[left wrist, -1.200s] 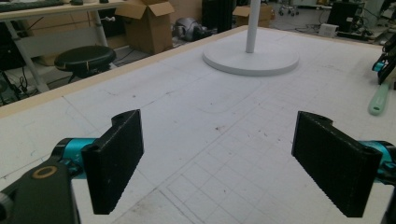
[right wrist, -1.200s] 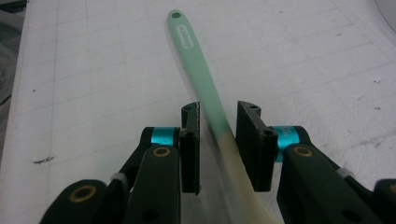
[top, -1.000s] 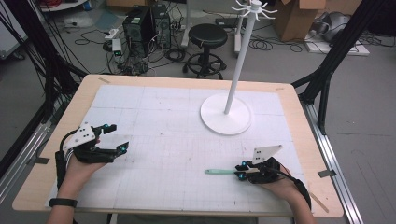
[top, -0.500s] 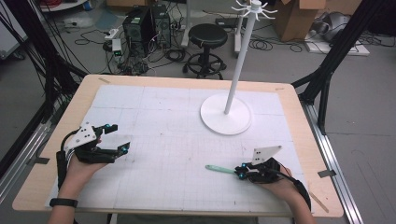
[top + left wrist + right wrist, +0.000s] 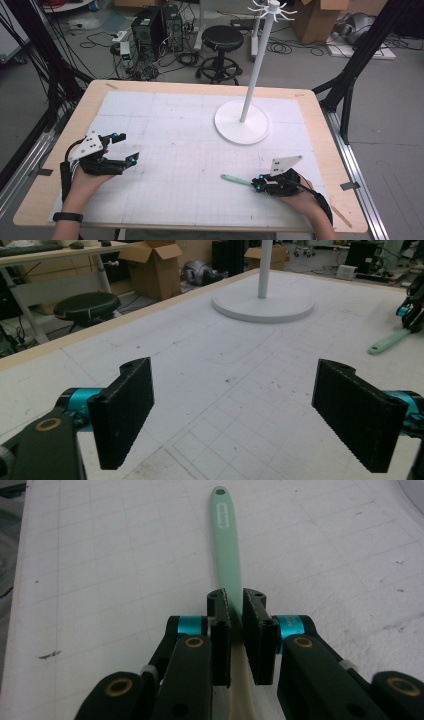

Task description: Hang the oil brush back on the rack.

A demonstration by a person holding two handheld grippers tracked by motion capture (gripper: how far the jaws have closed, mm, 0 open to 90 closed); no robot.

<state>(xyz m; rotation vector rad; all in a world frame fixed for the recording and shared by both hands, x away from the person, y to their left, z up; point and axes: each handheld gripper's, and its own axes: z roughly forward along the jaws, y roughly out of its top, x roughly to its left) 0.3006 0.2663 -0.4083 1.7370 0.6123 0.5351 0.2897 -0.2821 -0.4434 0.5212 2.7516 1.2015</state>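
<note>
A utensil with a mint-green handle (image 5: 235, 179) lies flat on the white gridded mat at the front right. In the right gripper view the handle (image 5: 225, 535) points away from me and its cream-coloured end (image 5: 240, 685) runs back between the jaws. My right gripper (image 5: 256, 186) (image 5: 235, 600) is shut on the utensil where the green meets the cream. At the front left, my left gripper (image 5: 127, 147) (image 5: 234, 375) stands open just above the mat with nothing between its jaws. It faces the utensil (image 5: 390, 341) and the right gripper (image 5: 412, 315) across the table.
A white pole stand with a round base (image 5: 241, 130) (image 5: 263, 305) and hooks at its top (image 5: 272, 9) rises from the mat's far right. The wooden table edge (image 5: 200, 86) borders the mat. A black stool (image 5: 222, 37), cables and boxes sit on the floor beyond.
The green handle's free end has swung slightly toward the far side of the table. Both hands have stayed where they were.
</note>
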